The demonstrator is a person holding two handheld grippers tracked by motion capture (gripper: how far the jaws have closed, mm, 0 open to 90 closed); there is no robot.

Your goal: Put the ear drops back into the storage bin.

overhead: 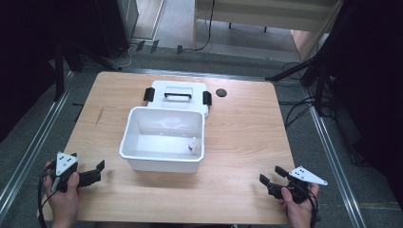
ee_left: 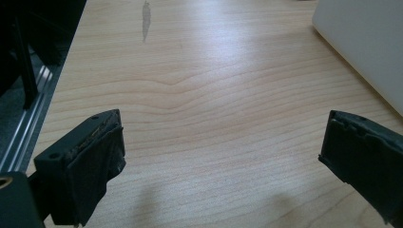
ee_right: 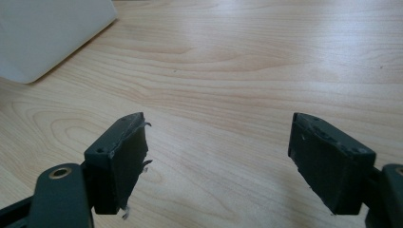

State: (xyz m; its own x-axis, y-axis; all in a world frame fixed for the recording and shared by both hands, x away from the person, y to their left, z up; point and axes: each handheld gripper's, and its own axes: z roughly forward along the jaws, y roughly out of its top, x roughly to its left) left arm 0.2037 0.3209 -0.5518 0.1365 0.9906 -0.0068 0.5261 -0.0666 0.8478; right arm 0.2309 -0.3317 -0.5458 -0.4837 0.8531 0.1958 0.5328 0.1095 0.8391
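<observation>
Both claws (overhead: 97, 172) (overhead: 271, 176) spread empty, high view alone reveals small bottle (overhead: 194, 145) inside white box (overhead: 142, 159)

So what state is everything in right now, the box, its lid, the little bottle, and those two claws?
White box: open, upright on the table.
Lid: off, lying flat behind the box, black handle and latches up.
Small bottle: standing upright inside the box, near its right front corner.
Left claw: open, nothing in it, above the bare wood.
Right claw: open, nothing in it.
</observation>
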